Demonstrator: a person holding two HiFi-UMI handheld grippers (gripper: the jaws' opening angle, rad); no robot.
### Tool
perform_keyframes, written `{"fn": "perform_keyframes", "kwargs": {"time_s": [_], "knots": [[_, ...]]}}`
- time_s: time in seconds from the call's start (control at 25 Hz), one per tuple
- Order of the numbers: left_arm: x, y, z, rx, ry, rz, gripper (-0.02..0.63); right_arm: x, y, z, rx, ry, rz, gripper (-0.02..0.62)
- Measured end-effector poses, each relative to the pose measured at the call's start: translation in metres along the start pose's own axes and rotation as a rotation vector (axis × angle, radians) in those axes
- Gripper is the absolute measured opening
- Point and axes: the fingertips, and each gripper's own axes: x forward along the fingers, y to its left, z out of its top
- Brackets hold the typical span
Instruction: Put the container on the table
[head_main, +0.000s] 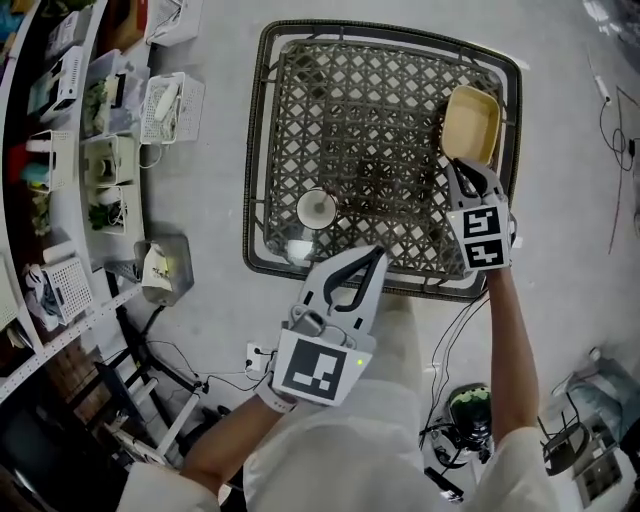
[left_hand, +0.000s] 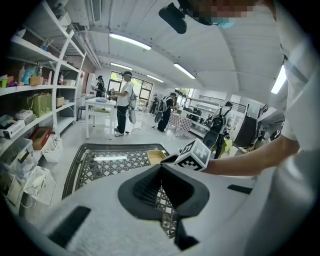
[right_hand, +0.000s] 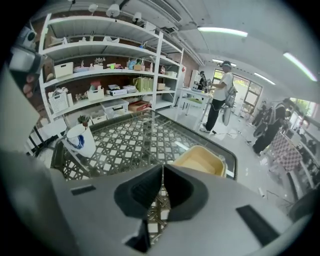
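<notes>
Pale-yellow plastic marks the container (head_main: 472, 125), a rectangular tub that is seen resting on the lattice-topped table (head_main: 360, 110), close to its right-hand rim. Its long axis is laid roughly away from the person, nearly in line with the right gripper (head_main: 460, 165), which is pointed at its near short end. The tips are found just at that end, though contact cannot be settled. The tub is placed straight ahead of this gripper and slightly to its right. The jaws are brought together with nothing between them. The left gripper (head_main: 377, 253), likewise closed and empty, is held well apart at the table's near edge, near a white cup (head_main: 316, 208), so the right is judged the nearer
</notes>
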Motion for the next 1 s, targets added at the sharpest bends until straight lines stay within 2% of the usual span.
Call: {"fn": "perform_keyframes", "kwargs": {"time_s": [0.16, 0.36, 0.52, 0.64, 1.0], "knots": [[-0.017, -0.010, 0.004, 0.025, -0.008, -0.035, 0.025, -0.032, 0.011, 0.010, 0.023, -0.032, -0.019, 0.026], [-0.044, -0.021, 0.011, 0.039, -0.041, -0.051, 0.025, -0.076, 0.035, 0.023, 0.002, -0.069, -0.044, 0.026], [-0.065, -0.025, 0.011, 0.119, -0.035, -0.071, 0.025, -0.113, 0.052, 0.041, 0.029, -0.113, -0.076, 0.026], [-0.079, -0.034, 0.012, 0.087, -0.072, -0.091, 0.025, -0.144, 0.065, 0.060, 0.054, -0.160, -0.101, 0.026], [-0.120, -0.042, 0.027, 0.097, -0.142, -0.102, 0.025, -0.219, 0.103, 0.109, 0.080, -0.281, -0.161, 0.026]]}}
